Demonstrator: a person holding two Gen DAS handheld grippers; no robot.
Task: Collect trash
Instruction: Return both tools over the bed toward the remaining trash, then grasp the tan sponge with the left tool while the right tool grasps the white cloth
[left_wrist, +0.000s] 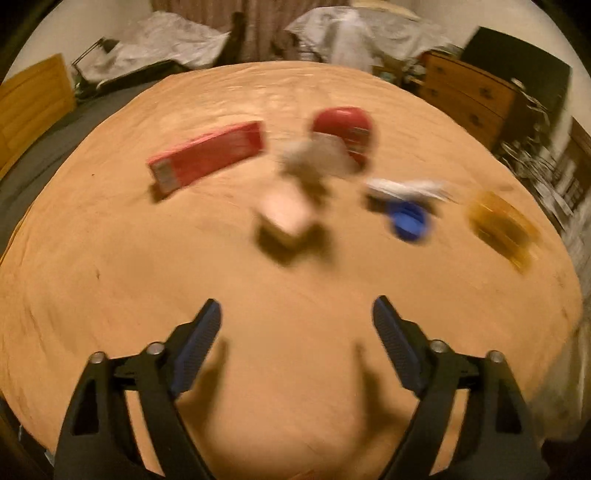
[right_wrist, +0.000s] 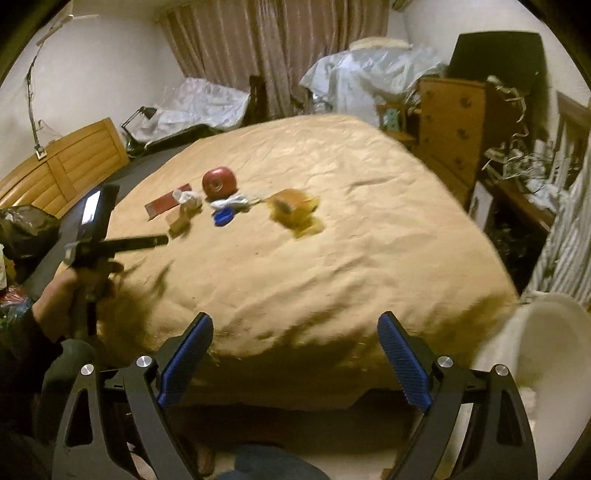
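Bed: one, covered by a tan sheet (left_wrist: 110, 258), which carries all the trash; the pieces lie in a loose cluster toward the far middle of the sheet.
Left gripper (left_wrist: 297, 314): one, its two blue-padded fingers (left_wrist: 199, 350) wide apart with only bare sheet between them, short of the cluster; in the right wrist view it shows from the side (right_wrist: 162, 240), held by a hand (right_wrist: 70, 295) over the sheet's left edge.
Right gripper (right_wrist: 295, 328): one, fingers (right_wrist: 188, 354) spread wide over the near edge of the bed, nothing between them, well apart from the trash.
Red carton (left_wrist: 210, 157): one, flat and long; in the left wrist view its long axis runs from lower left up to upper right, the pale end flap at the lower left.
Red round tub (left_wrist: 345, 133): one, lying on its side at the far end of the cluster.
Amber wrapper (left_wrist: 502, 229): one, blurred, off to the right, apart from the rest.
Small pale box (left_wrist: 284, 210): one, nearest the left gripper, a corner turned toward it.
Crumpled tissue (left_wrist: 310, 158): one, just in front of the tub.
White crinkled wrapper (left_wrist: 406, 188): one, stretched left to right.
Blue cap (left_wrist: 408, 221): one, touching the white wrapper's near edge, open side facing up and toward the camera.
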